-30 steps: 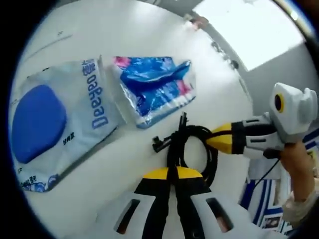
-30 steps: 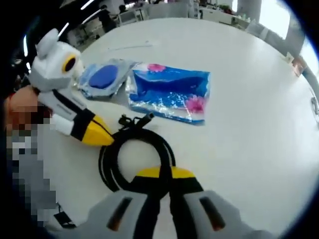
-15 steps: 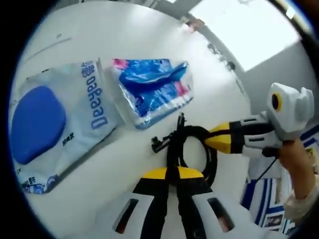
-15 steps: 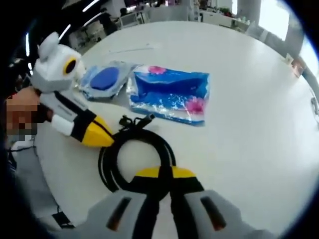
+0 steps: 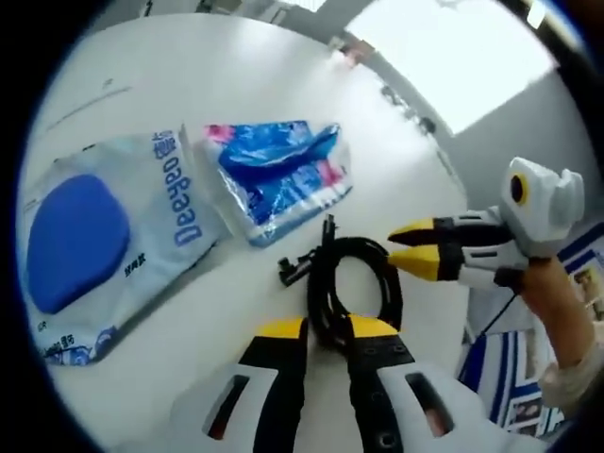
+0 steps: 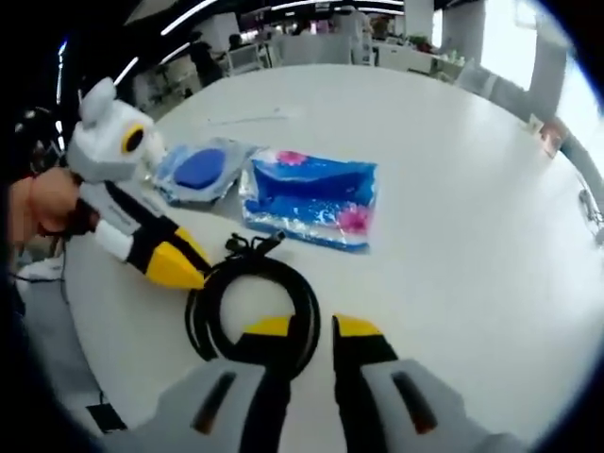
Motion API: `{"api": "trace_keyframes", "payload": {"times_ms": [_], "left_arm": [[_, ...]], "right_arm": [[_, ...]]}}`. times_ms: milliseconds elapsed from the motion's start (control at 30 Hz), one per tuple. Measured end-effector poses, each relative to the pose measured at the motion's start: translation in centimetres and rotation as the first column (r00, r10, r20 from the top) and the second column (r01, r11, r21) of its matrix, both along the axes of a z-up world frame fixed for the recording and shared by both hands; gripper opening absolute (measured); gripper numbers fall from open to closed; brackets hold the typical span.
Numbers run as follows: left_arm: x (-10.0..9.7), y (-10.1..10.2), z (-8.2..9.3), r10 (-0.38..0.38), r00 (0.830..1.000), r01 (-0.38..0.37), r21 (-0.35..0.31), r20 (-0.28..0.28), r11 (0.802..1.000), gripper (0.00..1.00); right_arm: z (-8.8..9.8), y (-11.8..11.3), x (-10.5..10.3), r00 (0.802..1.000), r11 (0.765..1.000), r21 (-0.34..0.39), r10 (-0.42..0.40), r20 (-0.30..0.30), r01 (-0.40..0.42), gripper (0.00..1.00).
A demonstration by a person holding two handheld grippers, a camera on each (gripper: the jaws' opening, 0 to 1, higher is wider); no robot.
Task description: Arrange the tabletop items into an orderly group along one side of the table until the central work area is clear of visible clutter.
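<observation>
A "Deeyeo" pack and a blue floral tissue pack are lying side by side on the white table, a coiled black cable resting flat nearby, its plugs pointing toward them. The left gripper and right gripper are both gaping, gripping nothing.

We take this for an open-plan office. Beyond the broad white table we see rows of desks and chairs under long ceiling light strips, a person standing among them, and bright windows along one side.
</observation>
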State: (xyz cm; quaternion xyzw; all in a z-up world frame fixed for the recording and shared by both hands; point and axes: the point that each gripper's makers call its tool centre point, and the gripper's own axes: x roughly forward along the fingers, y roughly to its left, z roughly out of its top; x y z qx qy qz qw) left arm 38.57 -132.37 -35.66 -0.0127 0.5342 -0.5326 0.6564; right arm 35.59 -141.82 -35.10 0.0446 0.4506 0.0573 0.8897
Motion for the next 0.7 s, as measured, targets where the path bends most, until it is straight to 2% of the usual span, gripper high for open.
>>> {"api": "trace_keyframes", "payload": {"times_ms": [67, 100, 167, 200, 300, 400, 467, 533, 700], "left_arm": [[0.1, 0.2, 0.4, -0.002, 1.000, 0.003, -0.008, 0.018, 1.000, 0.17], [0.2, -0.2, 0.8, -0.018, 0.999, 0.021, -0.048, 0.049, 0.999, 0.20], [-0.1, 0.4, 0.9, -0.036, 0.998, 0.038, -0.026, 0.060, 0.999, 0.26], [0.0, 0.4, 1.2, -0.053, 0.995, 0.058, -0.049, 0.089, 0.997, 0.28], [-0.1, 0.9, 1.4, -0.051, 0.995, 0.054, -0.029, 0.085, 0.998, 0.27], [0.3, 1.1, 2.0, -0.038, 0.995, 0.043, -0.048, 0.092, 0.998, 0.31], [0.3, 0.9, 2.8, -0.049, 0.991, 0.060, -0.083, 0.121, 0.995, 0.35], [0.1, 1.2, 3.1, -0.057, 0.991, 0.066, -0.072, 0.124, 0.995, 0.37], [0.1, 1.3, 4.4, -0.061, 0.986, 0.076, -0.095, 0.153, 0.993, 0.38]], "right_arm": [[0.6, -0.1, 0.1, 0.999, 1.000, 0.021, -0.010, 0.044, 0.009, 0.14], [1.0, -0.1, 0.0, 0.998, 0.999, 0.034, -0.021, 0.063, 0.019, 0.15], [1.5, 0.0, -0.2, 0.996, 0.999, 0.041, -0.020, 0.083, 0.017, 0.17], [1.8, 0.0, -0.1, 0.995, 0.999, 0.042, -0.023, 0.099, 0.018, 0.18], [2.3, 0.0, -0.5, 0.994, 0.999, 0.037, -0.022, 0.103, 0.018, 0.17], [3.1, 0.5, -0.6, 0.991, 0.999, 0.045, -0.014, 0.131, 0.008, 0.21], [3.7, 0.9, -0.5, 0.988, 0.999, 0.044, 0.006, 0.157, -0.013, 0.23], [4.3, 1.2, -0.6, 0.986, 0.999, 0.043, 0.009, 0.169, -0.017, 0.24], [5.4, 1.4, -0.6, 0.981, 0.998, 0.051, 0.022, 0.191, -0.033, 0.28]]}}
